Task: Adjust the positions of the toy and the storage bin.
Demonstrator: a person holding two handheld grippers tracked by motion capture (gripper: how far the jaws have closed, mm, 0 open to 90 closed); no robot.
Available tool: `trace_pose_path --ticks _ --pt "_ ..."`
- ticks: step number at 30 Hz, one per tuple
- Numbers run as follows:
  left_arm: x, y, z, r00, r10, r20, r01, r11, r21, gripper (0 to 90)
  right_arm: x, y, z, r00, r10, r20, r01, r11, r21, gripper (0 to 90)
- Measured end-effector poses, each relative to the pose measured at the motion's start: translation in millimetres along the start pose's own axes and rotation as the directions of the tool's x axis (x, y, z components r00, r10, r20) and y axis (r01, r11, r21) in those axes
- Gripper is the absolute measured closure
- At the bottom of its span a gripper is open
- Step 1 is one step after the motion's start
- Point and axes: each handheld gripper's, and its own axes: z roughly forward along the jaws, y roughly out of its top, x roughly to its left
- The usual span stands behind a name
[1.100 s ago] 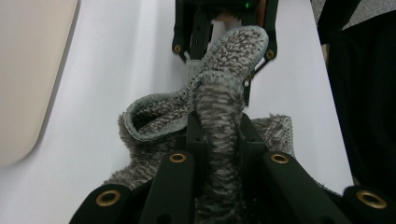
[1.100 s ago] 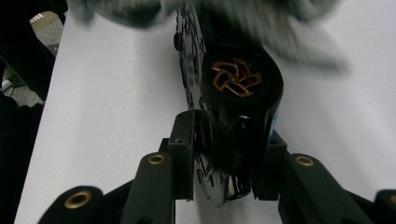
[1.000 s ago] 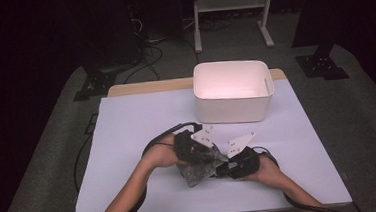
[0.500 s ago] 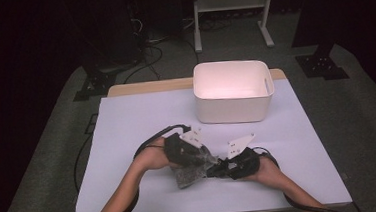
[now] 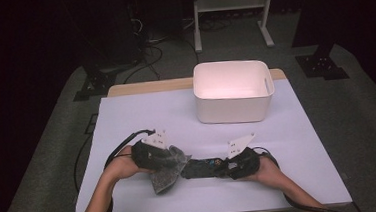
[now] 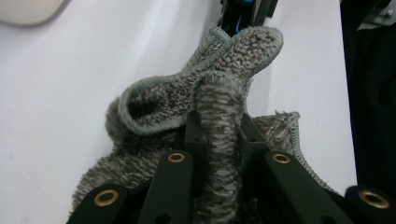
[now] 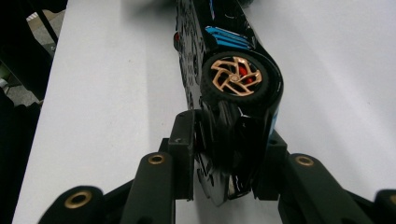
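Observation:
A grey knitted cloth hangs bunched from my left gripper, whose jaws are shut on a fold of it. The cloth's end touches the front of a black toy car lying on its side on the white table cover. In the left gripper view the car shows just beyond the cloth. My right gripper is shut on the car's rear, just behind a gold-spoked wheel. In the high view the right gripper sits at the car's right end, near the table's front edge.
A white plastic bin stands at the back of the table, right of centre. Cables trail from both grippers off the front edge. A white stand and dark equipment stand on the floor behind.
My left gripper has slid to the left and slightly toward the near edge, dragging the cloth along toward the car's front end. The right gripper and the car have stayed put.

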Motion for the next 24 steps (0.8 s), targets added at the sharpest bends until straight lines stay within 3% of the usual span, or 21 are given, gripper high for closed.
trace_pose_path --ticks 15,24 --pt "0.9 -0.3 18.4 0.9987 -0.007 0.050 0.010 0.9980 -0.062 78.8 0.7 -0.4 -3.7 1.0000 -0.002 0.005 0.002 1.000 0.023 66.0" --pt "-1.6 16.2 34.7 0.9957 0.037 0.084 -0.031 0.9969 -0.072 78.6 2.8 -11.3 -21.2 0.9997 0.002 0.025 -0.003 0.998 0.055 65.9"
